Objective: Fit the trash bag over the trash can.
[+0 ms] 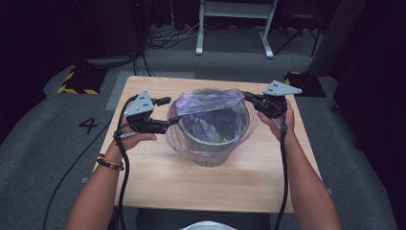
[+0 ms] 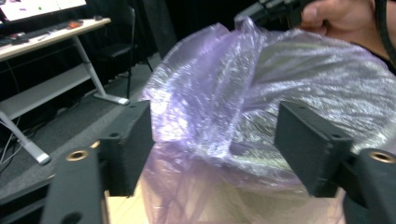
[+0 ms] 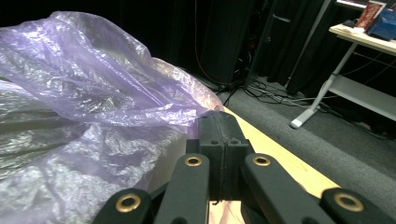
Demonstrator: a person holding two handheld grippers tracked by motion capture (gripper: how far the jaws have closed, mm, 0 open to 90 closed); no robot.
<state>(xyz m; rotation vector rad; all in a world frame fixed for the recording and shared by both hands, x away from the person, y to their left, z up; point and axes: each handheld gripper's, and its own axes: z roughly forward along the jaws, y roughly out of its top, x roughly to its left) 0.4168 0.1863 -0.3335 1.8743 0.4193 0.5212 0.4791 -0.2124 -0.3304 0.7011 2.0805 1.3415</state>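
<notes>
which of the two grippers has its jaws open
The left gripper: its jaws stand apart with the purple bag loose between them. The right gripper has its jaws pressed together, pinching the bag's edge.

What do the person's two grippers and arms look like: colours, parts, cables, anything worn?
Both the left gripper and the right gripper are black, each topped by a grey three-cornered plate with small dark holes. Their blocky jaws hang on links with brass-coloured rivets. A black cable trails from each. Forearms are bare; the left wrist wears bracelets, one dark-beaded, one orange.
</notes>
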